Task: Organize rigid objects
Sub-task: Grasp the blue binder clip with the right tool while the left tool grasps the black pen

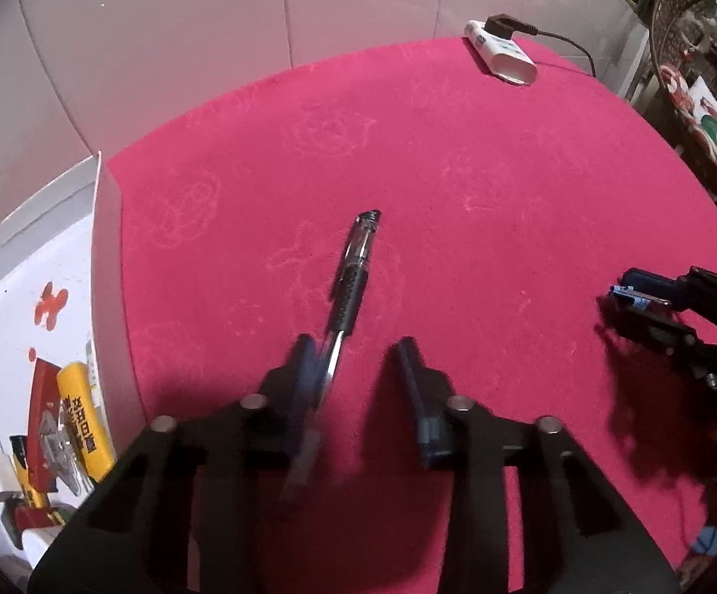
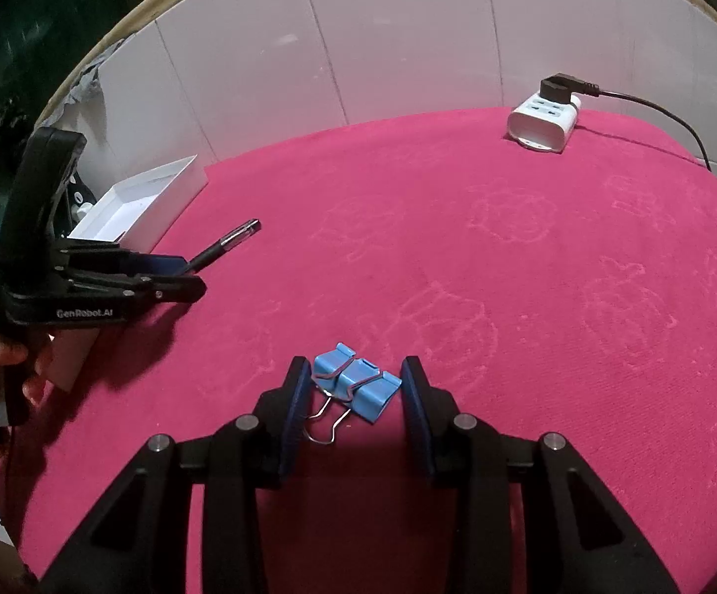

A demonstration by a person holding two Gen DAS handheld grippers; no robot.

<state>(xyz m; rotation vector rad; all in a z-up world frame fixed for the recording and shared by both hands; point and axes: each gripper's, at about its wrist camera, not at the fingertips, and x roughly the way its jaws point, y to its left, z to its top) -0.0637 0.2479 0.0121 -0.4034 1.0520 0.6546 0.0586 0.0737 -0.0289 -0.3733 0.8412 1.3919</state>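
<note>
A black pen (image 1: 351, 277) lies on the pink tablecloth, its rear end running between the fingers of my left gripper (image 1: 358, 351), which is open around it. The pen also shows in the right wrist view (image 2: 225, 245), poking out past the left gripper (image 2: 180, 274). A blue binder clip (image 2: 356, 386) lies between the fingers of my right gripper (image 2: 353, 376), which is open around it. In the left wrist view the right gripper (image 1: 628, 302) is at the right edge, with a bit of the blue clip (image 1: 628, 294) showing.
A white box (image 1: 106, 267) with several items inside, among them a yellow one (image 1: 83, 420), stands at the table's left edge; it also shows in the right wrist view (image 2: 145, 203). A white power strip (image 2: 544, 121) with a black plug and cable sits at the far right.
</note>
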